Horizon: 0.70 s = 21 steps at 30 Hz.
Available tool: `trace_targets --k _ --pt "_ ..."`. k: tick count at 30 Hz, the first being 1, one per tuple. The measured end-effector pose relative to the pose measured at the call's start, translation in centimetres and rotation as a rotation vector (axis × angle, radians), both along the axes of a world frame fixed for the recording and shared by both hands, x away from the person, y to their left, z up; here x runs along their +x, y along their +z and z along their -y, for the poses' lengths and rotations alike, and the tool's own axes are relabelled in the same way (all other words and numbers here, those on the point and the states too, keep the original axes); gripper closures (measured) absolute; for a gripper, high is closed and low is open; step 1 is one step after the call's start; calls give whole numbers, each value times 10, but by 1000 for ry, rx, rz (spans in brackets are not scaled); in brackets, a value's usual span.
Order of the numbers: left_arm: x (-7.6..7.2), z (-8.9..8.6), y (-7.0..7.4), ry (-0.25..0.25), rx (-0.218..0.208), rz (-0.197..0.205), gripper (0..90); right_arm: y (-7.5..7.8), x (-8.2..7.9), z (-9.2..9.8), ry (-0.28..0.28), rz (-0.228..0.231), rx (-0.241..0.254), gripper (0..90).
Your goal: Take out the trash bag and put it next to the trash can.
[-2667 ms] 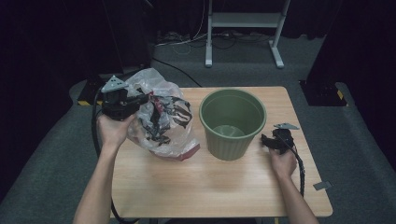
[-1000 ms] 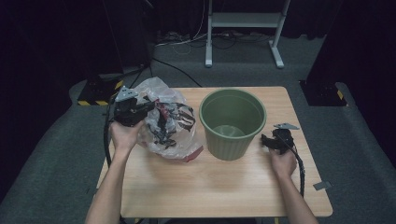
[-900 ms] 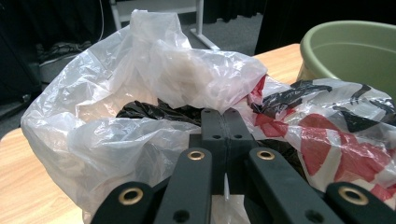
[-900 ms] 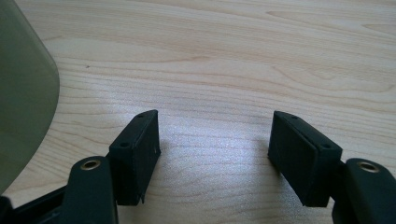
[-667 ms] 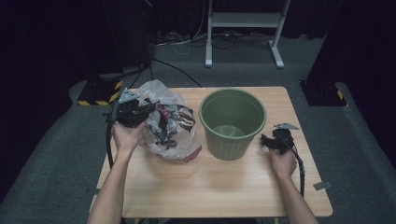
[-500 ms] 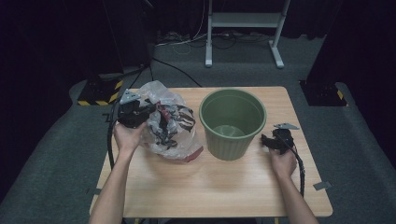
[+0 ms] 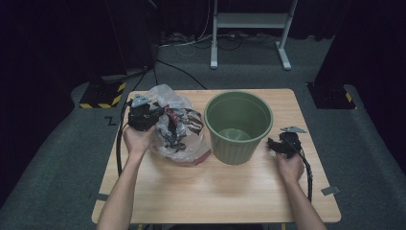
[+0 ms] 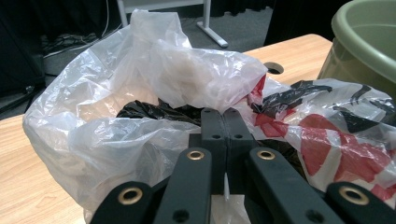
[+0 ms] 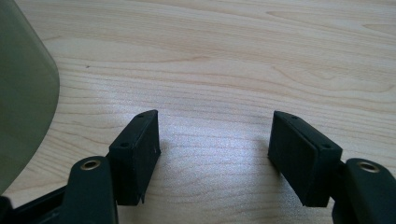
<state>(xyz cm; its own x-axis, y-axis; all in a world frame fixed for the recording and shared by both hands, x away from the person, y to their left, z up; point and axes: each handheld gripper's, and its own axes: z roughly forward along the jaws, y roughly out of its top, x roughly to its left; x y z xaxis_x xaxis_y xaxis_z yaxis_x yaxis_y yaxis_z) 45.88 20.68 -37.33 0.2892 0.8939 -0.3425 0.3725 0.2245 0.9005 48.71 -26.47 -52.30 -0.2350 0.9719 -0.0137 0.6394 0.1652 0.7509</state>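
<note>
A clear plastic bag (image 7: 179, 127) stuffed with black and red-and-white plastic sits on the left half of the wooden table (image 7: 215, 187), touching the green bin (image 7: 234, 153). My left gripper (image 7: 155, 115) is at the bag's left side. In the left gripper view its jaws (image 8: 225, 114) are pressed together with a sliver of the bag's film (image 8: 154, 84) pinched between them. The bin's rim (image 8: 369, 42) shows at the right. My right gripper (image 7: 273, 143) rests on the table just right of the bin, open, with bare wood between its fingers (image 9: 215, 135) and the bin wall (image 9: 21, 93) at the left.
A white metal stand (image 7: 249, 21) is on the floor behind the table. A yellow-and-black striped block (image 7: 103, 91) and cables lie at the back left. A cable hole (image 8: 273, 68) is in the tabletop behind the bag. A strip of tape (image 7: 331, 190) marks the right edge.
My left hand has brought the bag down and to the right, nearer the bin, and the bag has settled lower on the table. The right gripper has stayed put.
</note>
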Motion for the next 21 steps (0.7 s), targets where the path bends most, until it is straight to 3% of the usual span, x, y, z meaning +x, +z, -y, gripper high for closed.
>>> trace_targets --k 3,8,12,16,21 --pt "2 2 -2 -3 -1 -3 894 0 0 0 0 0 0 335" --pt "8 10 -11 -9 41 -20 894 0 0 0 0 0 0 335" --pt "14 16 -16 -2 32 -20 893 0 0 0 0 0 0 335" --pt "19 19 -23 -8 60 -37 893 0 0 0 1 0 0 333" --pt "26 23 -31 -2 50 -48 893 0 0 0 2 0 1 331"
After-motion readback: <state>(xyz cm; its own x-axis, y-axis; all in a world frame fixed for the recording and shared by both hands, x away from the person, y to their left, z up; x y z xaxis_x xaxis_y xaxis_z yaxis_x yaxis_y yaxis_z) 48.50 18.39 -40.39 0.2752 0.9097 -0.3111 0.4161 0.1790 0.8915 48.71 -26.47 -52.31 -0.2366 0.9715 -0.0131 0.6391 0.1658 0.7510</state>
